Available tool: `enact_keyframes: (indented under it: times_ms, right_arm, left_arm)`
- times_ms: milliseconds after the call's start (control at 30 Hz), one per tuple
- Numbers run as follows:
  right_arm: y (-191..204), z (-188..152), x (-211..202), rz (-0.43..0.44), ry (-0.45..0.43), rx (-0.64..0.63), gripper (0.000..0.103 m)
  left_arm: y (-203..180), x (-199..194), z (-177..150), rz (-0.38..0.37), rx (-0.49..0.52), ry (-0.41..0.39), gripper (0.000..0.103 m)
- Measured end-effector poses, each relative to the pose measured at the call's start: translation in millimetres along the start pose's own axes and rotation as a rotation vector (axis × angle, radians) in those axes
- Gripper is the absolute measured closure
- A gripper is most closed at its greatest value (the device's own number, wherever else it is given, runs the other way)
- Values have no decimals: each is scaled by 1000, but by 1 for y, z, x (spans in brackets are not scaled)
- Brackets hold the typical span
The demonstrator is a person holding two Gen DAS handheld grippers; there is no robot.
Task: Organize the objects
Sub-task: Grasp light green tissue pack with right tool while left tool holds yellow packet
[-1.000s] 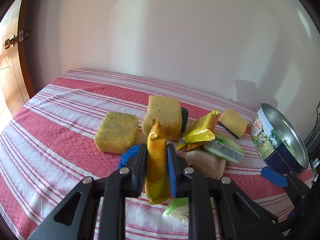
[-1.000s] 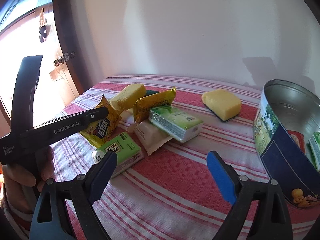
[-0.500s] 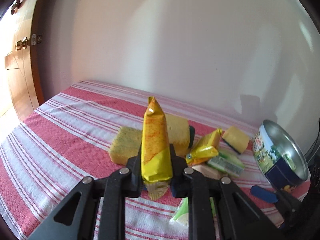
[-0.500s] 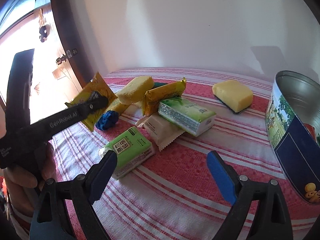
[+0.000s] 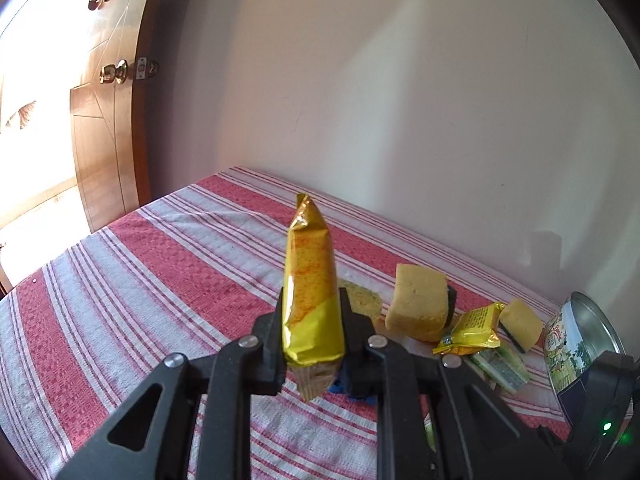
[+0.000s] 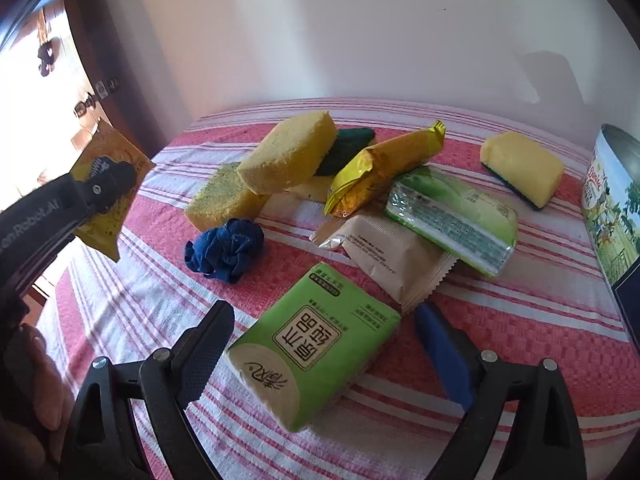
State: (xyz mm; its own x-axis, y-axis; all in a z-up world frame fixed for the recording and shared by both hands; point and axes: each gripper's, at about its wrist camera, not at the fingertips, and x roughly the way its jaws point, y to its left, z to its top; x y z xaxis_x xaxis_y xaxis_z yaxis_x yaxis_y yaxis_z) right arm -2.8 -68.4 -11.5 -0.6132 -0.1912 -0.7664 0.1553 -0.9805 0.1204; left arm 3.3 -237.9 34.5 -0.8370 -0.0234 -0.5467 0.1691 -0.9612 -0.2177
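left gripper (image 5: 312, 332) clamps a yellow packet (image 5: 310, 292) upright, held above the cloth (image 5: 140, 288), likely to carry it to the tin (image 6: 616, 208). right gripper (image 6: 320, 344), fingers apart, straddles the green pack (image 6: 316, 356), seemingly ready to grab it.

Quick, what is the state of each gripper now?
Left gripper: closed on the yellow snack packet.
Right gripper: open, holding nothing, around the green tissue pack.

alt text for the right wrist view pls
The open right gripper straddles a green tissue pack on a red-striped cloth. Behind lie yellow sponges, snack packets and a crumpled blue cloth.
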Motion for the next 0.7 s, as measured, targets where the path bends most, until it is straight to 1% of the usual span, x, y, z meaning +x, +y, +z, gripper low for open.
enact_keyframes:
  times_ms: [33, 100, 167, 300, 367, 433, 467, 567, 633, 700]
  right_arm:
    - [3, 0, 1, -19, 6, -14, 10]
    - [5, 0, 1, -28, 7, -23, 11]
    - [5, 0, -2, -38, 3, -44, 22]
    - [-4, -3, -6, 2, -4, -33, 25]
    - [-11, -6, -11, 35, -13, -17, 30]
    - [-21, -10, -17, 89, -20, 10, 31]
    - [-27, -11, -21, 107, -29, 22, 31]
    - [-38, -14, -39, 107, -90, 41, 31]
    - [-45, -14, -52, 87, -139, 48, 31]
    - [-53, -10, -57, 58, -168, 47, 31]
  left_arm:
    - [-1, 0, -1, 0, 4, 1, 85]
    - [-3, 1, -1, 4, 15, 5, 85]
    - [-4, 2, -2, 9, 22, 8, 85]
    - [-6, 5, -3, 17, 25, 14, 85]
    - [-5, 5, -3, 9, 23, 14, 85]
    - [-6, 3, -4, 1, 28, 11, 85]
    - [-7, 3, -4, 1, 33, 7, 85]
    - [-11, 1, -5, 2, 54, -6, 85]
    - [-15, 0, -6, 3, 71, -13, 85]
    - [-18, 1, -7, 7, 88, -15, 85]
